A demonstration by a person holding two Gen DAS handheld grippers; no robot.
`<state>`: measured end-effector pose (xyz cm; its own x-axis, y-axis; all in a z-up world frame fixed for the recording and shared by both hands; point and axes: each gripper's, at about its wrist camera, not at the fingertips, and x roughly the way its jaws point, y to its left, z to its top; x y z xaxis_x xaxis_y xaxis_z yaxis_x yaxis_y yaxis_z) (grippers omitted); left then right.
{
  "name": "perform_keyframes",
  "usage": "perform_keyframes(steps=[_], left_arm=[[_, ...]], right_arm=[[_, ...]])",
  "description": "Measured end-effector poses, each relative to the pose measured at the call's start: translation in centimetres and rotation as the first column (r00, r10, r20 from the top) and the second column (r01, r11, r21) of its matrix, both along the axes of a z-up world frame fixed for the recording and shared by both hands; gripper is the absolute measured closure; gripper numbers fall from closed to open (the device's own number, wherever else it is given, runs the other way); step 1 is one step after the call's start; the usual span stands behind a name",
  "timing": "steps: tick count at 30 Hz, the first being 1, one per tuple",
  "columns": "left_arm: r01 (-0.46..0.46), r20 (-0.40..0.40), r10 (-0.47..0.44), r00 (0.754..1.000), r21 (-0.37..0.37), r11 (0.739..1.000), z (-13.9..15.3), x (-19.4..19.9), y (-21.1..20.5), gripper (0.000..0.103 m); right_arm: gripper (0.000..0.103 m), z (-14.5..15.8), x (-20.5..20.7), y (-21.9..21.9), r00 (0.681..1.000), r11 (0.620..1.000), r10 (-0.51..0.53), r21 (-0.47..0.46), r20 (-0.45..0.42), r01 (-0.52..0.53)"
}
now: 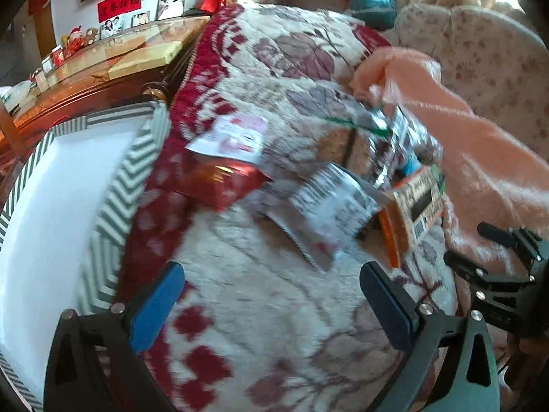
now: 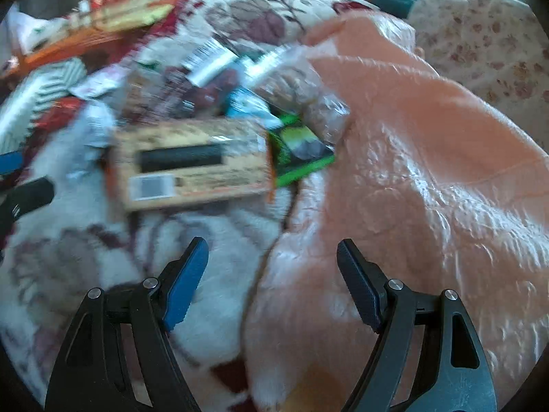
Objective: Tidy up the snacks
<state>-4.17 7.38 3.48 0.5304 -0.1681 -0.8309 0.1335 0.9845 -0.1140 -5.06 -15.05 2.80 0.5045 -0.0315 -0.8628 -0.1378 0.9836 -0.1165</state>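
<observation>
1. Nearest me, my left gripper (image 1: pixel 271 288) and right gripper (image 2: pixel 272 271) both hover over the blanket (image 1: pixel 260 336), jaws apart and empty.
2. Past them the snacks lie heaped mid-bed: an orange box (image 2: pixel 195 164), a green packet (image 2: pixel 302 154), a red packet (image 1: pixel 219 178), a white packet (image 1: pixel 326 206).
3. The striped bin (image 1: pixel 113 206) sits at the bed's left edge.
4. Both views are blurred; I judge I could pinch blanket pile or the peach blanket (image 2: pixel 429 158) instead of a packet.
</observation>
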Motion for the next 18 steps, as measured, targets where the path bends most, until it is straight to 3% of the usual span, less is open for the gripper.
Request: perform_keyframes(steps=[4, 8, 12, 16, 18], left_arm=[[-0.047, -0.002, 0.047, 0.999, -0.005, 0.999, 0.7, 1.4, 1.9, 0.0], [-0.012, 0.008, 0.012, 1.0, -0.003, 1.0, 1.3, 3.0, 2.1, 0.0], [0.065, -0.025, -0.063, 0.998, 0.067, 0.996, 0.7, 5.3, 1.1, 0.001], [0.119, -0.084, -0.109, 0.99, 0.119, 0.986, -0.3, 6.7, 0.4, 0.018], [0.125, -0.089, -0.114, 0.989, 0.129, 0.984, -0.5, 7.1, 0.5, 0.018]], right_arm=[[0.025, 1.1, 0.2, 0.7, 0.998, 0.988, 0.059, 0.142, 0.006, -0.059], [0.025, 1.2, 0.1, 1.4, 0.995, 0.983, 0.099, 0.154, 0.031, -0.103], [0.025, 0.8, 0.0, 1.7, 0.994, 0.98, 0.11, 0.165, 0.011, -0.11], [0.025, 0.9, 0.2, 1.3, 0.994, 0.975, 0.106, 0.198, 0.005, -0.105], [0.025, 1.0, 0.3, 1.4, 0.994, 0.972, 0.109, 0.207, 0.006, -0.108]])
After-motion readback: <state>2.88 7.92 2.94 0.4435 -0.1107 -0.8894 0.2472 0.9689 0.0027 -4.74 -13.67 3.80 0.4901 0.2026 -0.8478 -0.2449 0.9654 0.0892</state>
